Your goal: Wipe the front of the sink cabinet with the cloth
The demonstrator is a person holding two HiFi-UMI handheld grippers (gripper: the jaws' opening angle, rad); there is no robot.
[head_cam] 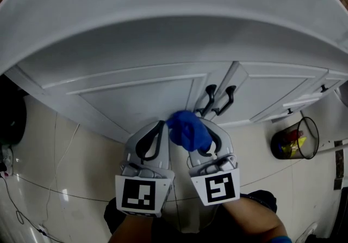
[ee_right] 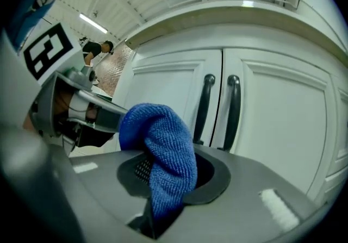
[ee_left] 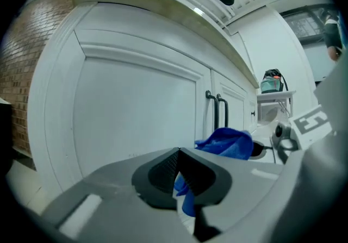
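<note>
"Where's the cloth just now?"

"It's bunched up in the right gripper. The jaws are clamped on it, and a thick blue fold flops over the top of them."

"Is it on the sink cabinet?"

"It's close. From above, it sits right in front of the white doors, low down, just beside the two dark handles where the doors meet. I can't tell whether the fabric actually touches the wood."

"And the other one?"

"The left gripper has its jaws pressed together with nothing between them. It's held just beside the right one and points at the flat panel of the left-hand door. You can see the blue fabric past its tips, off to its right."

"Anything else around them?"

"The pale counter edge juts out over the doors. A wire bin with some coloured rubbish in it stands on the tiled floor, well off to the right."
</note>
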